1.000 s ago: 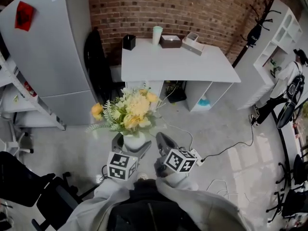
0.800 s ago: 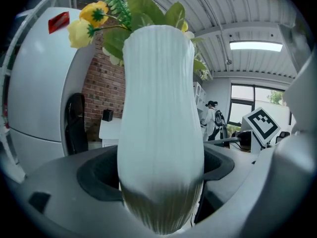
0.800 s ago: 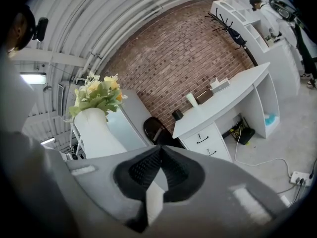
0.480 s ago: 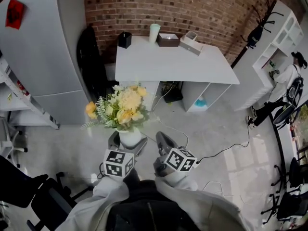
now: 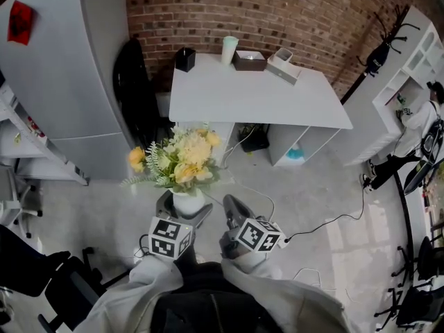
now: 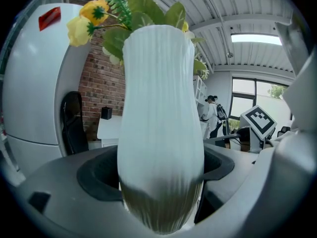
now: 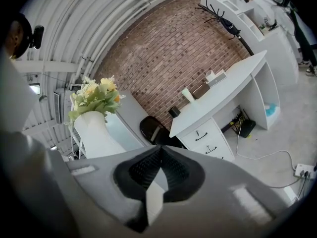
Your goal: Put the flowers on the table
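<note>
Brick wall (image 5: 277,12) behind; left gripper (image 5: 184,210) holds vase (image 6: 161,108) upright, flowers (image 5: 182,159) topmost

table (image 5: 257,99) front bare, cup (image 5: 229,49) and boxes (image 5: 248,60) along back edge

Yellow flowers (image 5: 186,159) stand upright in a ribbed white vase (image 5: 186,201), well apart from the white table (image 5: 257,99).

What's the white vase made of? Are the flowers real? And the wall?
The vase looks like ceramic or maybe plastic: matte white, with fine ribs running up it. The flowers may be fake, their leaves look stiff, but I can't be sure. The wall is red-brown brick; mortar lines show.
</note>
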Motion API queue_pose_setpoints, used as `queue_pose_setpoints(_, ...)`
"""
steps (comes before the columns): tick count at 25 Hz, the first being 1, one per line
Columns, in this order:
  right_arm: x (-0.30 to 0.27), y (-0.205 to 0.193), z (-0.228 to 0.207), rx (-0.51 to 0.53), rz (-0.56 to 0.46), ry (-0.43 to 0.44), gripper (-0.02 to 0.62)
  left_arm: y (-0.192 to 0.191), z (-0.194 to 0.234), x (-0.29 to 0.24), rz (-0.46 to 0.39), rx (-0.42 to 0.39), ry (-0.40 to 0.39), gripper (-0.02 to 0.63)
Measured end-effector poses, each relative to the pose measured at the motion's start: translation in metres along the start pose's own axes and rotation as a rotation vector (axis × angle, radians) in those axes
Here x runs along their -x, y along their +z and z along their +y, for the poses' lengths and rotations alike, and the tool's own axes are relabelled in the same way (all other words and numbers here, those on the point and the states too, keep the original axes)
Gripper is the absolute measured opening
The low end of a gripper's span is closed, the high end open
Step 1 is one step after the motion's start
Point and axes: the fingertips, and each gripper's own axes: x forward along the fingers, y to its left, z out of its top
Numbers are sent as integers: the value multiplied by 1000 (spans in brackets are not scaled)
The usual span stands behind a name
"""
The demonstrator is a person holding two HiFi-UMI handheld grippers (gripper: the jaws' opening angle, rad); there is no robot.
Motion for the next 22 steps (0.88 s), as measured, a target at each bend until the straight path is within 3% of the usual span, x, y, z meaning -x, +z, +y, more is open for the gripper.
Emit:
queue_pose_setpoints(10,-46,30,-34,-9,-25,-41,0,17,27,-56,-2,-11,-55,457)
queue_pose_setpoints(17,-103,57,-33,50,-29,-10,0,43,70,-99,-8,-15,-56,457)
queue_pose_setpoints(22,-144,84,-45,30,-26,-29,-2,66,100,-138,2,-12,-66,457)
